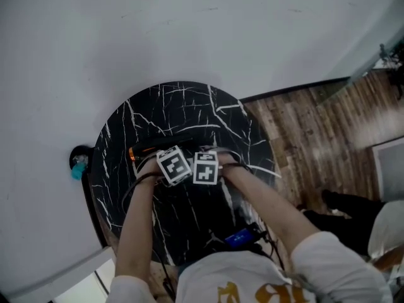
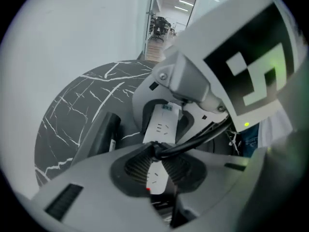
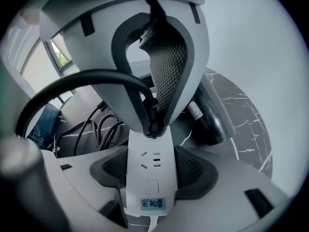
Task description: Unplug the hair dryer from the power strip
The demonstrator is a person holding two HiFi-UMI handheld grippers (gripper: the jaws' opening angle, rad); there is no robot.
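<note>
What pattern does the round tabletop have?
The tabletop is black with thin white marble-like veins. It shows best in the head view.

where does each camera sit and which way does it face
Head view: on the person's head, looking steeply down at the round table; both forearms, left gripper and right gripper show.
Left gripper view: rides the left gripper, looking along its jaws closed on the plug; right gripper opposite.
Right gripper view: rides the right gripper, jaws clamping the power strip; left gripper opposite.
Shared: both gripper views show power strip, plug and each other.
</note>
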